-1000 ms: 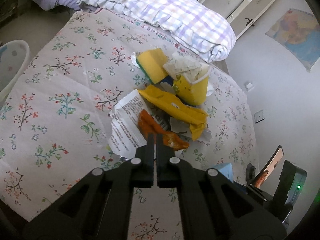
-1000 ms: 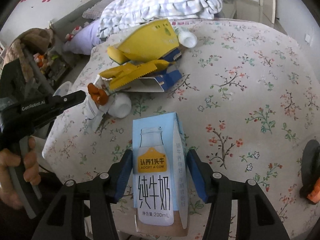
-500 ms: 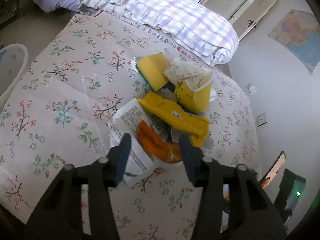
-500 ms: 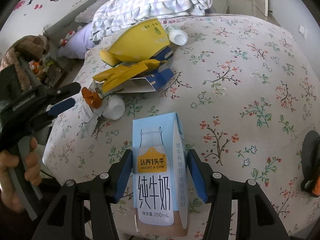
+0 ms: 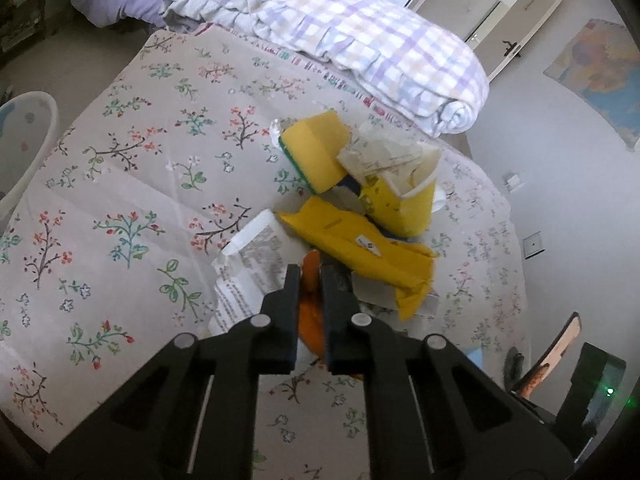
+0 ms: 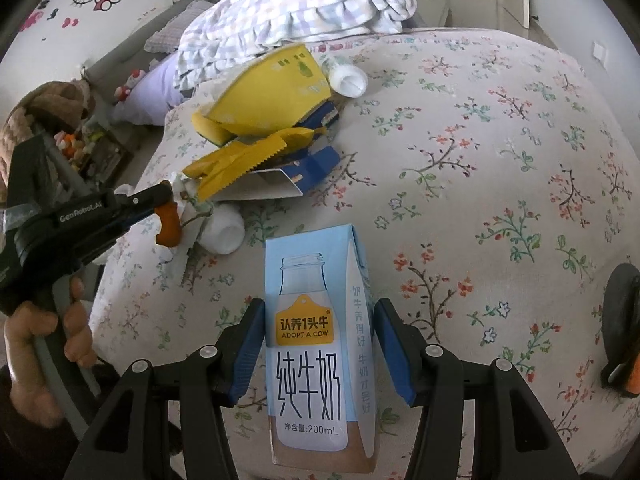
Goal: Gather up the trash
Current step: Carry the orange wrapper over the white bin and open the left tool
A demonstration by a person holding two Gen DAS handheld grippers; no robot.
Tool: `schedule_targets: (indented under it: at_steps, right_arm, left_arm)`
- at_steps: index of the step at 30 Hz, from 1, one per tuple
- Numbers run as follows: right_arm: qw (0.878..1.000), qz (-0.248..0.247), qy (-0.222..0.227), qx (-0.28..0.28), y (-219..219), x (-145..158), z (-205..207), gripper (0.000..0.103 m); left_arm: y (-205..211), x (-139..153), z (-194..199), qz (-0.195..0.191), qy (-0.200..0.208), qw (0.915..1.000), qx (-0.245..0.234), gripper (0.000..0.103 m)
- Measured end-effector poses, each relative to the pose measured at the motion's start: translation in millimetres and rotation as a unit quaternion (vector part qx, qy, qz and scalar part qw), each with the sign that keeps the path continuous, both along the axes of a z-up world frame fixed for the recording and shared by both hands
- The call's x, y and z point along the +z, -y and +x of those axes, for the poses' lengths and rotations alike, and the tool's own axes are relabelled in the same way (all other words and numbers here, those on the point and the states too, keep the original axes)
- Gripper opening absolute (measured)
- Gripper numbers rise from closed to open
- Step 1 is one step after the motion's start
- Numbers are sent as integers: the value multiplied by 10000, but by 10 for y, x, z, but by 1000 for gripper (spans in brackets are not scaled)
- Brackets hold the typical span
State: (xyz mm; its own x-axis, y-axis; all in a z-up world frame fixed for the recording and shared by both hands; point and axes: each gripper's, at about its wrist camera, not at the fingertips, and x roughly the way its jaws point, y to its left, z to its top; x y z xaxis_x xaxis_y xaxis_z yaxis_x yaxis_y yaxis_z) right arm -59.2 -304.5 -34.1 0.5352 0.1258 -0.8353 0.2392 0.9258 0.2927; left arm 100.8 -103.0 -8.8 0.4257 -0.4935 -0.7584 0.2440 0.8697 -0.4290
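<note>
A pile of trash lies on the flowered bed sheet [image 5: 120,208]: a yellow sponge [image 5: 314,154], a yellow carton [image 5: 404,200] stuffed with paper, a yellow wrapper [image 5: 360,248], a printed white paper [image 5: 252,276] and an orange wrapper [image 5: 310,308]. My left gripper [image 5: 309,276] is shut on the orange wrapper; from the right wrist view it [image 6: 166,200] holds the wrapper [image 6: 170,226] beside a white bottle [image 6: 224,230]. My right gripper [image 6: 320,320] is shut on a light blue milk carton [image 6: 320,344], held upright.
A rolled checked quilt [image 5: 360,40] lies at the far edge of the bed. A white tub [image 5: 20,148] stands off the bed's left side. A second white bottle [image 6: 346,80] lies behind the pile. A blue box [image 6: 316,160] lies under the yellow wrapper.
My left gripper opened around the orange wrapper half a second ago and has now closed on it. My right gripper still holds the milk carton, shifted slightly.
</note>
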Motion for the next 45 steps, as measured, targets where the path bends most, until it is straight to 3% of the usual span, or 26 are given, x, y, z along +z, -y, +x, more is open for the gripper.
schedule_targets:
  at_steps: [11,24,33,45]
  right_arm:
    - [9994,-50,267,221,-213,230,38,56]
    - [9958,-111,552,727,-752,530,318,56]
    - [9911,-225,505,1212,-1309,543,615,56]
    - [9850,-179,498,1641,-2001,577,1170,56]
  left_arm:
    - [-282,349,-131,-227,381,9990,-53,11]
    - [-1081,585,-15,369,706,9960,395,10]
    - [-1703,685,153,837,868,9896,782,11]
    - [-2458,517,527,1246,778,9816,1216,11]
